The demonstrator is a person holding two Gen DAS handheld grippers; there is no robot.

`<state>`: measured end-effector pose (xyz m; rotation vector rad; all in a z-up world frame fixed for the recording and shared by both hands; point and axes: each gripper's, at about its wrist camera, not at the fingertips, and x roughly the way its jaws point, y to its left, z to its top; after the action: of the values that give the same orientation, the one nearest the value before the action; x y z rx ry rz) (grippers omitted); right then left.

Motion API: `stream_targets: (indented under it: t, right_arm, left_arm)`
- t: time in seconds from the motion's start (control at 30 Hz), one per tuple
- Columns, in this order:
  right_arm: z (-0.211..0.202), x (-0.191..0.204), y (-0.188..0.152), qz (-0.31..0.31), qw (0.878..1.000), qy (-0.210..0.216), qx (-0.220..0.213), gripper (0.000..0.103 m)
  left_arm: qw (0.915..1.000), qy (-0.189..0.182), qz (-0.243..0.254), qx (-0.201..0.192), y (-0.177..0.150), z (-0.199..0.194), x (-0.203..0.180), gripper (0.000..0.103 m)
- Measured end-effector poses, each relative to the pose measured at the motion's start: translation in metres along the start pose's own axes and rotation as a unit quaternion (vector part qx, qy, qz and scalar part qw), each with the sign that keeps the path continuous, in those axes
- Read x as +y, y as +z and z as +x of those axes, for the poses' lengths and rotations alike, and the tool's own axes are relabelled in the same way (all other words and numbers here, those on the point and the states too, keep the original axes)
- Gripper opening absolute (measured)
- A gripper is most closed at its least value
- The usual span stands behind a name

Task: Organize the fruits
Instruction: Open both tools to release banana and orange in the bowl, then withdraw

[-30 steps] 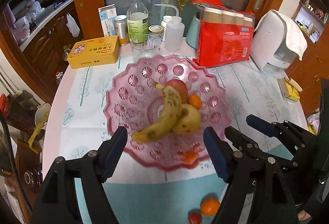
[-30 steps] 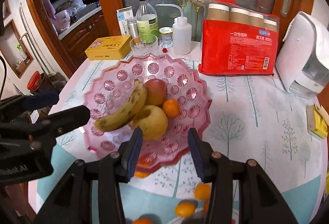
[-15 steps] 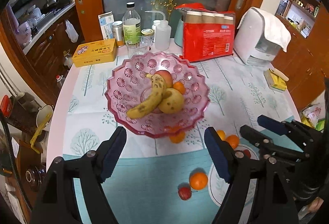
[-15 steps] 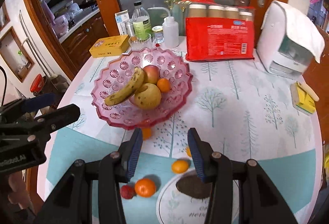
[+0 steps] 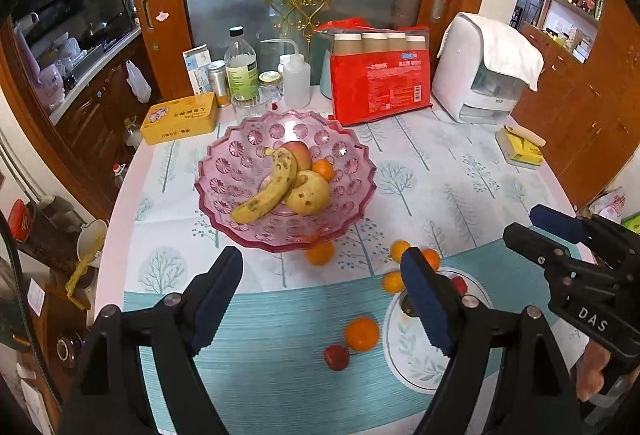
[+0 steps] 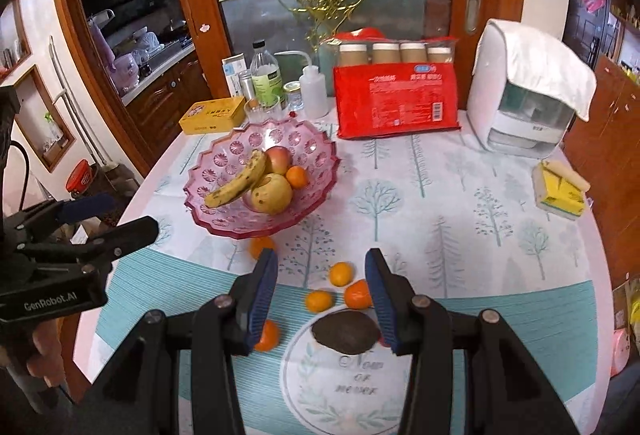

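Note:
A pink glass bowl [image 5: 216,171] [image 6: 200,175] on the round table holds a banana [image 5: 264,195], a red apple [image 5: 300,153], a yellow pear [image 5: 308,193] and an orange [image 5: 323,170]. Several loose oranges [image 6: 341,273] and a small red fruit [image 5: 336,357] lie in front of it. A dark flat fruit [image 6: 346,329] rests on a white plate [image 6: 340,375]. My left gripper [image 5: 320,259] hovers above the loose fruit, its jaws opening with nothing between them. My right gripper [image 6: 321,258] is open and empty above the plate.
Behind the bowl stand a yellow tin [image 5: 180,119], bottles [image 5: 240,67], a glass [image 5: 250,105], a red pack of paper cups [image 5: 380,83] and a white appliance under a towel [image 5: 484,75]. A yellow sponge [image 6: 558,191] lies at the right edge.
Both grippers have pulled back and up from the bowl, so the loose oranges, the red fruit and the plate have come into view. The left jaws stand slightly wider.

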<state>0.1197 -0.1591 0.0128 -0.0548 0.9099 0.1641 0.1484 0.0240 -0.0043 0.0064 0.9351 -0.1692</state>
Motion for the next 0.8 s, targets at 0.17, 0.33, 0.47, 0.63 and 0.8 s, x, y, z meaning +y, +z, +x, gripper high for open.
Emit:
stream_targets:
  t: [0.17,0.33,0.47,0.63,0.8]
  right_arm:
    - [0.001,-0.022,-0.01,0.006,1.0,0.005,0.012,0.046]
    - [0.01,-0.044,-0.022,0.0,1.0,0.006,0.025,0.046]
    - [0.026,-0.063,-0.035,0.004,0.999,0.013,0.048,0.047]
    - [0.047,-0.079,-0.054,0.007,0.997,0.02,0.077,0.047]
    - [0.065,-0.087,-0.075,0.005,0.995,0.038,0.095,0.047]
  left_arm:
    - [1.0,0.008,-0.002,0.0,-0.008,0.0,-0.011,0.081]
    - [0.9997,0.017,-0.011,0.01,-0.023,0.012,-0.02,0.081]
    - [0.9988,0.026,-0.025,0.033,-0.04,0.032,-0.023,0.081]
    - [0.9957,0.035,-0.055,0.065,-0.059,0.058,-0.017,0.081]
    - [0.991,0.041,-0.075,0.102,-0.087,0.087,-0.009,0.081]
